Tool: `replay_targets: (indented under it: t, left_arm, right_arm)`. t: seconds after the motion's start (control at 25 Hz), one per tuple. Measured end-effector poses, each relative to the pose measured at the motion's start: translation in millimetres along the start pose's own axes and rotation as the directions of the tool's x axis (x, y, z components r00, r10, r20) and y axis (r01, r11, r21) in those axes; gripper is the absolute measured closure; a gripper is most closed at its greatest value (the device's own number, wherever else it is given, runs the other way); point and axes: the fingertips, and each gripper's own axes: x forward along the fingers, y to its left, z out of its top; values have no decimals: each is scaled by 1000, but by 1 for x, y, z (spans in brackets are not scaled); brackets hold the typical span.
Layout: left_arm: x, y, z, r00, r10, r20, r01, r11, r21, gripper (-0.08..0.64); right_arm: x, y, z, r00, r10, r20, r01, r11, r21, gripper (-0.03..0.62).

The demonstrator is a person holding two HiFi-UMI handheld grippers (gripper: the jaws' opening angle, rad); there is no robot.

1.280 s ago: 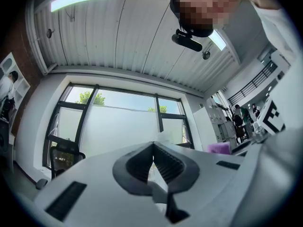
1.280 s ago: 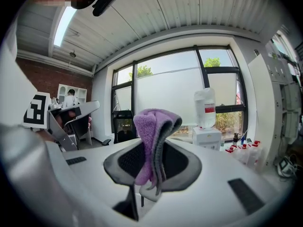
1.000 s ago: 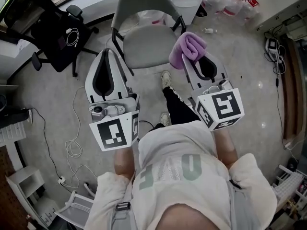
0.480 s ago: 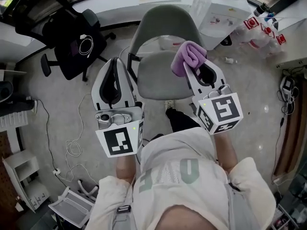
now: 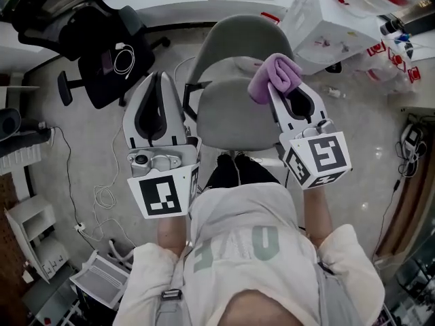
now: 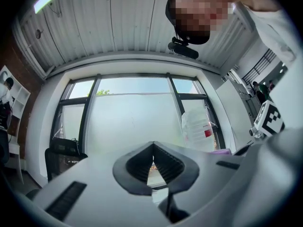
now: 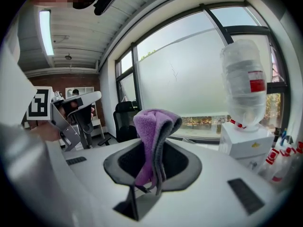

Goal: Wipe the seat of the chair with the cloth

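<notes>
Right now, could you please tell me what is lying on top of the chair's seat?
Nothing lies on the visible part of the grey seat. Its far right corner is hidden behind the purple cloth clamped in the right gripper, so that patch cannot be checked.

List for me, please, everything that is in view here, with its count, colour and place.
chair: one, grey, directly in front of the person.
cloth: one, purple, folded, held above the chair's right side.
office chair: one, black, at far left.
cable: one, white, looped on the floor at left.
water bottle: one, clear with a red label, on a white dispenser right of the chair.
left gripper: one, grey, left of the chair, jaws together with nothing between them.
right gripper: one, grey, jaws shut on the cloth.
</notes>
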Motion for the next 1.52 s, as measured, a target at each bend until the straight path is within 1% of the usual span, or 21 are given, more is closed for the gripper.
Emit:
replay_targets:
  t: [0.16,0.32,0.48,0.64,0.72,0.8,0.92,1.0,1.12,1.24,1.32,1.4,1.52]
  left_arm:
    - [19,-3,-9,999,-44,13,44,998,-35,546]
    - [37,-9,-11,996,-87,27,88,995,-44,546]
    - [54,-11,-11,992,-115,46,117,992,-47,546]
    - [65,-5,-38,994,-111,-11,110,992,-64,546]
    - [66,-2,-62,994,-104,-46,100,992,-73,547]
    - [64,2,-92,991,-97,-90,89,992,-89,546]
    - [60,12,-146,985,-88,-148,74,992,-100,546]
    - [56,24,-186,982,-67,-176,51,994,-92,548]
    - [41,36,-250,971,-33,-237,7,994,-107,546]
    - [21,38,-303,954,-28,-298,-13,991,-135,547]
    - [10,37,-328,945,-36,-324,-12,989,-145,546]
    - [1,35,-347,938,-48,-342,-3,989,-148,546]
    - [-11,34,-368,927,-67,-370,12,989,-149,546]
  right_arm:
    - [8,-4,0,1000,-26,-6,26,1000,5,503]
    - [12,-11,1,999,-31,-21,31,999,33,503]
    - [29,-16,-9,999,6,-54,1,991,131,503]
    - [62,-13,-34,992,75,-106,-51,977,209,503]
    - [85,-10,-57,983,117,-142,-80,967,243,503]
    - [109,-6,-88,969,166,-184,-108,951,290,503]
    - [152,0,-145,941,224,-255,-128,931,342,503]
    - [189,5,-191,916,261,-305,-138,918,372,503]
    - [236,17,-273,863,320,-391,-136,892,431,503]
    - [266,32,-355,798,372,-475,-112,865,489,503]
    - [280,42,-401,762,402,-508,-93,844,528,505]
    - [291,50,-439,735,421,-531,-61,822,566,505]
    - [303,62,-481,697,440,-567,-8,795,607,505]
